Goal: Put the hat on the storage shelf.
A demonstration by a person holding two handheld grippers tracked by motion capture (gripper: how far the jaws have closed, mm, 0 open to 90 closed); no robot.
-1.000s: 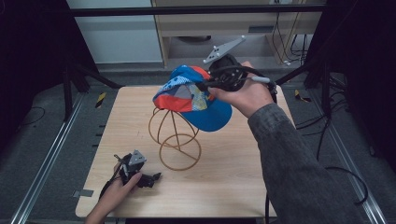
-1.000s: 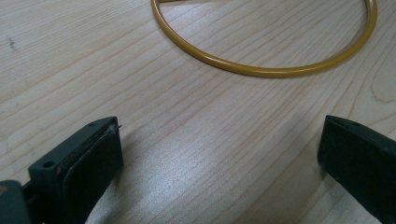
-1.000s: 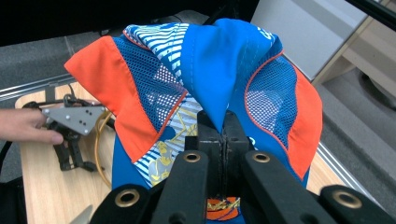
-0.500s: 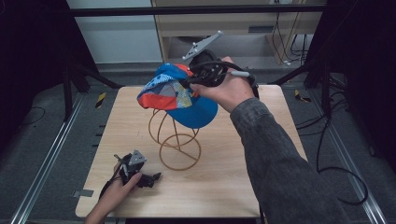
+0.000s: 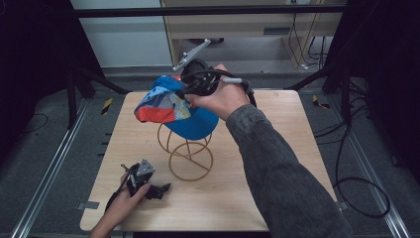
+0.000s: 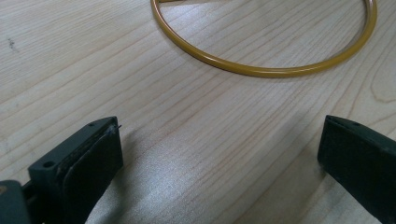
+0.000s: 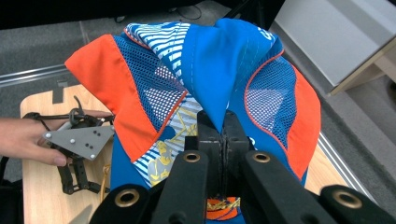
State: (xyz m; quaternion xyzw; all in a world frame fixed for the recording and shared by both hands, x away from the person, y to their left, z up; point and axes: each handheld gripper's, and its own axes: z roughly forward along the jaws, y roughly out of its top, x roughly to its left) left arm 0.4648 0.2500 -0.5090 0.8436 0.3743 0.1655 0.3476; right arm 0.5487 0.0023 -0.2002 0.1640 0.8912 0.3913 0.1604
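Note:
A blue, orange and patterned cap (image 5: 173,109) hangs over the top of a yellow wire stand (image 5: 190,153) in the middle of the table. My right gripper (image 5: 190,89) is shut on the cap's blue fabric (image 7: 219,79), its jaws pinched together on a fold. Near the table's front left my left gripper (image 5: 161,189) rests low on the wood, jaws open and nothing between them (image 6: 219,158). The stand's round base ring (image 6: 261,70) lies just ahead of it. From the right gripper view the left gripper (image 7: 77,158) sits below the cap.
The wooden table (image 5: 277,163) has bare room to the right of the stand and along the front. Metal rails (image 5: 44,173) run along the floor on both sides. A cabinet (image 5: 237,25) and cables stand behind the table.
My right gripper has carried the cap leftward and lower, over the stand's top. The left gripper has stayed put.

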